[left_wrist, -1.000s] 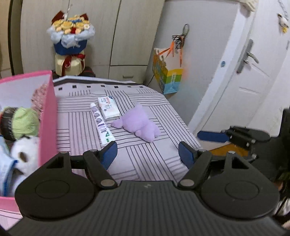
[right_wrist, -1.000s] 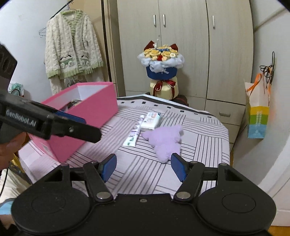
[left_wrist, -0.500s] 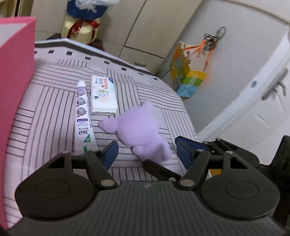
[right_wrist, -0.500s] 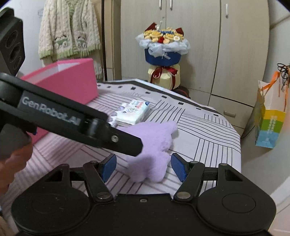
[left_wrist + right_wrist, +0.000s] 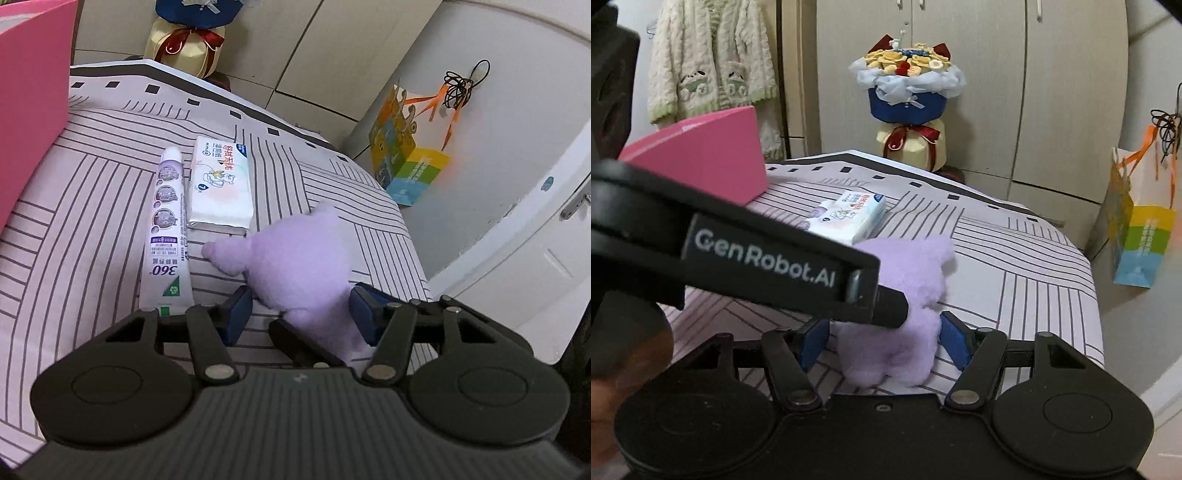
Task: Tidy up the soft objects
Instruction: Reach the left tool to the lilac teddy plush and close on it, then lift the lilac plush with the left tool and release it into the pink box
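Both grippers reach in from the near edge of the striped bed, jaws spread, bracketing a purple plush toy [image 5: 299,258]. The left gripper [image 5: 301,314] and right gripper [image 5: 882,338] each have blue pads beside the toy, not yet clenched. Left of the toy lie a toothpaste tube [image 5: 166,229] and a tissue pack [image 5: 221,188]. Farther left stands a pink box [image 5: 701,166], its contents hidden, so the toy apparently remains unsorted.

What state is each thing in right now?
Left gripper: open, fingers either side of the plush toy.
Right gripper: open, around the toy too.
Plush toy: lying on the bed, ungripped.
Toothpaste tube: flat, capped.
Tissue pack: flat, sealed.
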`<state>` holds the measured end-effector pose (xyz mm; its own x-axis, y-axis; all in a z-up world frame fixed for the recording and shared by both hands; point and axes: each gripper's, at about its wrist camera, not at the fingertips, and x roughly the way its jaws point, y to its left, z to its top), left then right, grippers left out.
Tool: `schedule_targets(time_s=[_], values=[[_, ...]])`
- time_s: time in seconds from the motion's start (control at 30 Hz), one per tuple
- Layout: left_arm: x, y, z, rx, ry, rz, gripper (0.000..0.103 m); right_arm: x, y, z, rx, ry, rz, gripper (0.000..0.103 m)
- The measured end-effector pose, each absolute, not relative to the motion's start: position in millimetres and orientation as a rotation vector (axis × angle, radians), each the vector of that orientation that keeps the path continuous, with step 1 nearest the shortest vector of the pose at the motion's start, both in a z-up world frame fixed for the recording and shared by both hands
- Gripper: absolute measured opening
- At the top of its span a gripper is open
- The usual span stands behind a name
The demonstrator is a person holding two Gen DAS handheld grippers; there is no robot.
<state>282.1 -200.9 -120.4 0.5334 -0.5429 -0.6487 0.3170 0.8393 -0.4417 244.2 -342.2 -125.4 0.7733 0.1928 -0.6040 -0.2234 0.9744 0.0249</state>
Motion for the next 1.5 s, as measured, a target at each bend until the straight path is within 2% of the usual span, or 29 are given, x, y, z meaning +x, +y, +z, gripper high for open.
schedule_targets(time_s=[0.23,0.33,1.0,1.5], values=[[277,-205,-123,-0.285,0.86,-0.547,0.04,243,-350,-128,0.049,0.653,0.205,0.054],[270,-210,-119,-0.217,0.843,-0.564,0.037,239,-348,-126,0.07,0.654,0.186,0.052],[195,-176,-98,-0.118,0.944,-0.607,0.037,156,-314,-110,0.175,0.738,0.148,0.052],[126,-116,-66,-0.08,0.964,-0.71,0.037,88,-250,-65,-0.04,0.768,0.212,0.052]])
